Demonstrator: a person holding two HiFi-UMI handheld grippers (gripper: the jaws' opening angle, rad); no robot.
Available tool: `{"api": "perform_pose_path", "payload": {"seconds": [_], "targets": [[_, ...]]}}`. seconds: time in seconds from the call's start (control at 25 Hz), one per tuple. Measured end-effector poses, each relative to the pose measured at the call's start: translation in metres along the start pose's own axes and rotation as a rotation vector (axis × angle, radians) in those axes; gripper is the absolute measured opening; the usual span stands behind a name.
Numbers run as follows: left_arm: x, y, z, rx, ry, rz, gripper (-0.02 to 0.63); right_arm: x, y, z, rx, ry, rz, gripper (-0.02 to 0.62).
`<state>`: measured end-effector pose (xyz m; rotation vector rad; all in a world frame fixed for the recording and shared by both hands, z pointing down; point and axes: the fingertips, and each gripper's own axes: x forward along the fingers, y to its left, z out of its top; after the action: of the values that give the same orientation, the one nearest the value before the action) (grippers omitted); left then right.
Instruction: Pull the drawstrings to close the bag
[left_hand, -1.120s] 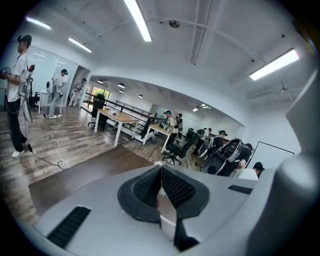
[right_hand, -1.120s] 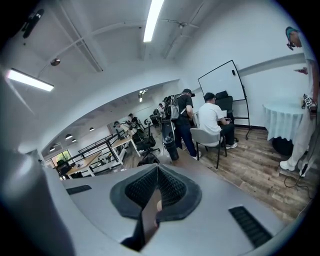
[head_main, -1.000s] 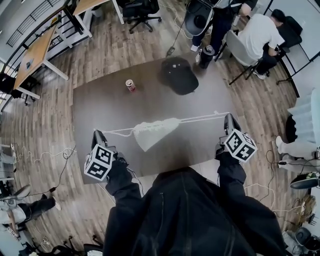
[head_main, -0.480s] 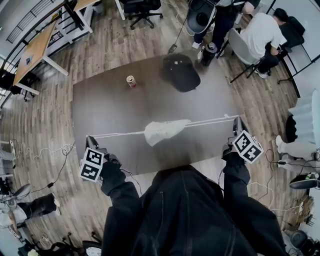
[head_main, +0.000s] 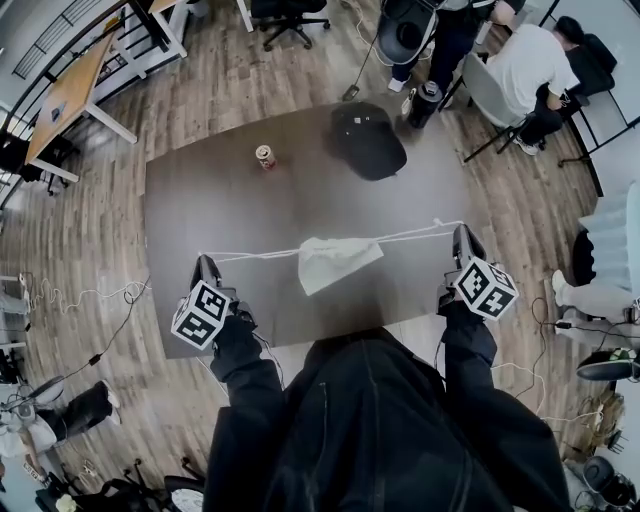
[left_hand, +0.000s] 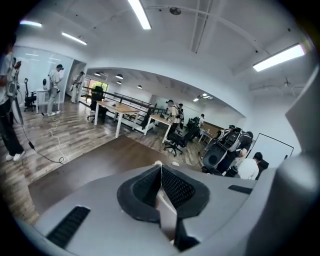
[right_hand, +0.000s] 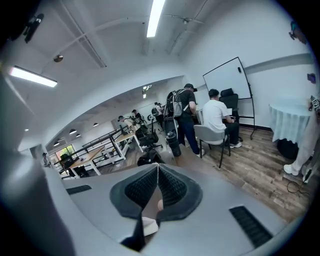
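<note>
left gripper clamps drawstring | right gripper likewise | bag only in head view, seemingly cinched

Cinched white bag with drawstrings stretched taut left and right

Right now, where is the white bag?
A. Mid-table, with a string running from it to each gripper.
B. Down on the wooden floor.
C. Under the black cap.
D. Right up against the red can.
A: the white bag is over the middle of the table, and a drawstring stretches from it to the left gripper and to the right gripper, both shut on it.
</note>
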<state>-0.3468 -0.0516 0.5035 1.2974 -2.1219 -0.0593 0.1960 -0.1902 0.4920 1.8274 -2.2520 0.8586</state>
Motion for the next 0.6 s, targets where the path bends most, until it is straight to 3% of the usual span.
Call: {"api": "perform_pose_path", "payload": {"seconds": [0.2,0.6], "targets": [[0.026,-0.024,-0.03,0.045,0.081,-0.08,0.037,0.029,0.045,-0.023,-0.087,0.072,0.128,0.026],[0.075,-0.067,-0.129,0.165,0.278,-0.168,0.037,0.086,0.123,-0.13,-0.231,0.326,0.335,0.026]]}}
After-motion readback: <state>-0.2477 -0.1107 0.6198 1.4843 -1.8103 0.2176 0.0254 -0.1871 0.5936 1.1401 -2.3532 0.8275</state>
